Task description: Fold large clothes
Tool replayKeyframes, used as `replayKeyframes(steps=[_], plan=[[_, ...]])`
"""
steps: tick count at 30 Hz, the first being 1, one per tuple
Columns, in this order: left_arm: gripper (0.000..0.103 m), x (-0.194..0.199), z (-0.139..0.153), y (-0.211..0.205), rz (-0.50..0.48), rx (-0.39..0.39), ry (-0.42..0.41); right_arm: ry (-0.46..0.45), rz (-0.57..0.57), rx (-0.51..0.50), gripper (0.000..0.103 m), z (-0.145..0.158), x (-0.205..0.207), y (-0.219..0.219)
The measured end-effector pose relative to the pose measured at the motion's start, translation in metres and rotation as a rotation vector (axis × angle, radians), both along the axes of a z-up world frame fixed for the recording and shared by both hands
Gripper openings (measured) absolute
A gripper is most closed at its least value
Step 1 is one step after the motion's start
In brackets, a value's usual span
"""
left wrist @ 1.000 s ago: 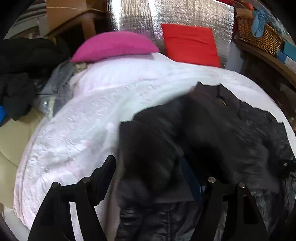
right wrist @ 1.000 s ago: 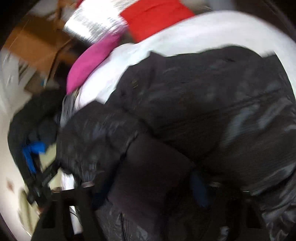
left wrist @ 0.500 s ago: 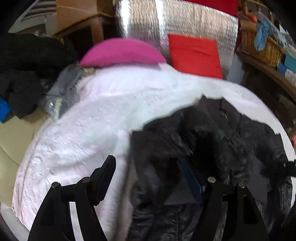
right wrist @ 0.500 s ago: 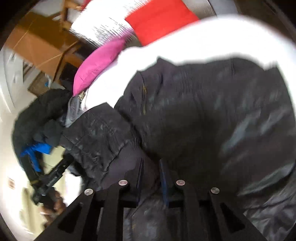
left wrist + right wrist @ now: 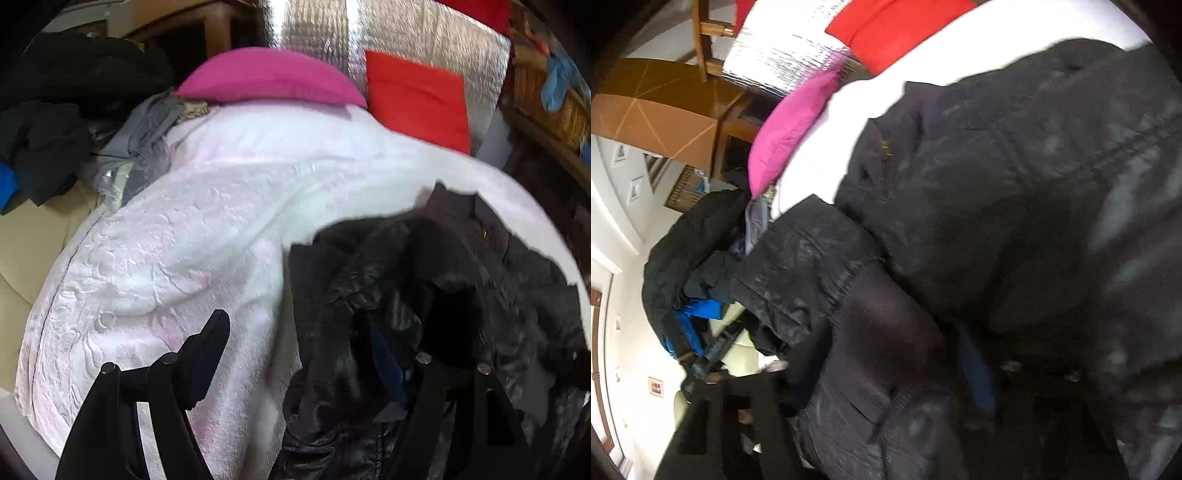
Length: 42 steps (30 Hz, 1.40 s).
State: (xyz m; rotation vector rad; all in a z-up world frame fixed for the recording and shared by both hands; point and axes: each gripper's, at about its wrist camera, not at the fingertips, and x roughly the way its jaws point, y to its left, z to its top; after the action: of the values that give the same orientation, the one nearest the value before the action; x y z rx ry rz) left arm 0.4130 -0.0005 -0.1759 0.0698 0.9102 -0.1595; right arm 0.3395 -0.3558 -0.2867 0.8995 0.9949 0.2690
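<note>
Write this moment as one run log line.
stage: folding jacket on bed | left gripper: open | right gripper: opening, jacket between jaws

— What is seen at the head of the white quilted cover (image 5: 177,251)?
— A pink cushion (image 5: 269,75) and a red cushion (image 5: 417,99), backed by silver foil (image 5: 406,33).
</note>
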Motion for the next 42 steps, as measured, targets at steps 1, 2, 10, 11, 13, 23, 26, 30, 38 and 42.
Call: replayKeyframes(steps=[1, 2, 10, 11, 13, 23, 26, 30, 38, 42], plan=[[0.074, -0.001, -0.002, -0.002, -0.007, 0.007, 0.003, -0.006, -0.001, -0.017, 0.035, 0.001, 0.002, 0.003], [0.074, -0.003, -0.003, -0.004, -0.019, 0.02, 0.003, -0.018, 0.001, -0.046, 0.032, 0.004, 0.003, 0.008], [0.074, -0.009, 0.007, 0.006, -0.022, -0.009, -0.015, -0.19, -0.062, -0.239, 0.014, 0.046, -0.011, 0.008], [0.074, -0.009, 0.008, 0.006, -0.023, -0.011, -0.022, -0.204, -0.079, -0.247, 0.013, 0.05, -0.013, 0.003], [0.075, -0.012, 0.011, 0.005, -0.027, -0.005, -0.039, -0.2, -0.078, -0.238, 0.013, 0.052, -0.011, -0.003], [0.075, -0.012, 0.012, -0.001, -0.031, 0.027, -0.06, 0.003, -0.012, 0.056, 0.06, 0.011, -0.016, -0.031], [0.075, -0.011, 0.011, -0.003, -0.026, 0.033, -0.056, -0.055, -0.001, 0.097, 0.087, 0.015, -0.027, -0.028], [0.075, -0.008, 0.011, -0.002, -0.017, 0.012, -0.047, -0.015, 0.037, 0.107, 0.084, 0.003, -0.024, -0.014], [0.075, -0.008, 0.009, -0.003, -0.024, 0.021, -0.046, -0.013, 0.059, 0.123, 0.068, -0.01, -0.008, 0.015], [0.075, -0.008, 0.009, -0.005, -0.024, 0.02, -0.043, -0.031, 0.065, 0.102, 0.026, -0.011, 0.001, 0.031]])
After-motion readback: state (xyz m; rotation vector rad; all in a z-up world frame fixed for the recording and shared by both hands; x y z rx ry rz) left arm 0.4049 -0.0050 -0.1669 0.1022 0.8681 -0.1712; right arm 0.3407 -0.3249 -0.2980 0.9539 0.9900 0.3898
